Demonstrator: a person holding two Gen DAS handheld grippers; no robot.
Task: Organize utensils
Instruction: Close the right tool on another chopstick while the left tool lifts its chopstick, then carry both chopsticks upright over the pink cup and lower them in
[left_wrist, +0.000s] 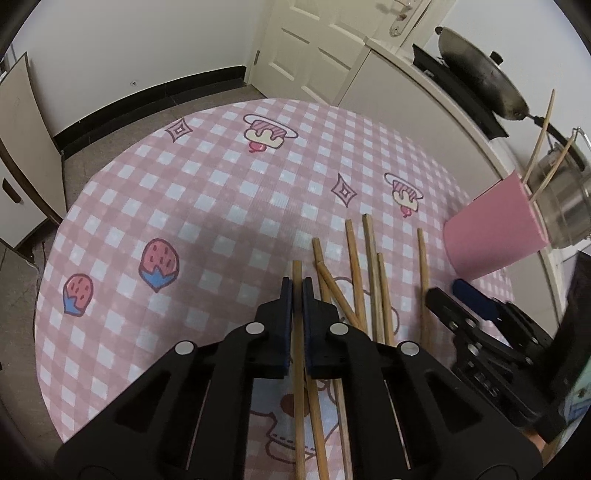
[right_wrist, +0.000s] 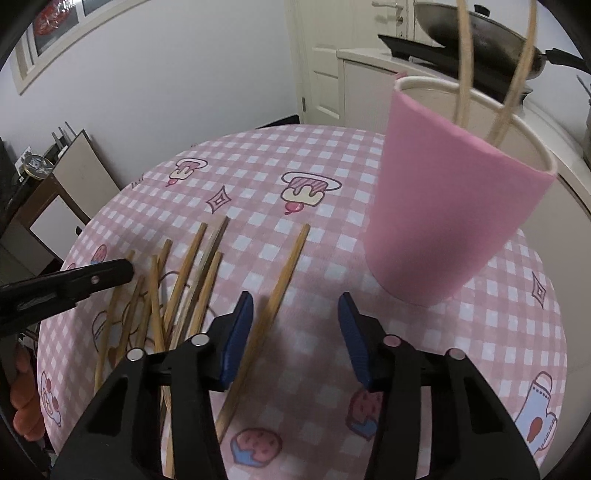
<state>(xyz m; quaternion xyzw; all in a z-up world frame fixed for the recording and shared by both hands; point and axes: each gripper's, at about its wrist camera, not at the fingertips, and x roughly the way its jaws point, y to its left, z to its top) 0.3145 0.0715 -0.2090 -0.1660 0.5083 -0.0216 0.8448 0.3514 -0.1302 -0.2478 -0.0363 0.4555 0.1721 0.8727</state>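
- Step in hand, as I judge it — picking loose chopsticks off the counter (left_wrist: 207, 155) and dropping them into the pink cup (right_wrist: 454, 206); two chopsticks in the cup (right_wrist: 461, 59) already stand there, leaning out over the rim, so the job is partly done.
- Left gripper (left_wrist: 297, 284): jaws nearly closed with one chopstick (left_wrist: 297, 269) running straight between them, its tip poking out just past the fingertips. Looks clenched on it, though whether it is lifted or still lying flat on the cloth I cannot tell.
- Right gripper (right_wrist: 295, 306): jaws wide apart, holding nothing. A single chopstick (right_wrist: 291, 254) lies on the counter slanting up toward the cup, its lower part passing just inside the left finger.
- Remaining pile of chopsticks (right_wrist: 177, 280) sits fanned and partly crossed between the two grippers — left of the right gripper, right of the left one.
- Cup stands upright at the far right of the counter, near the right gripper, well apart from the left.
- Next move, my guess: left one needs to raise its stick, tilt it upright and carry it across over the pile to the cup mouth; right could centre on the lone stick and close.
- Risk — crossed sticks may drag along.
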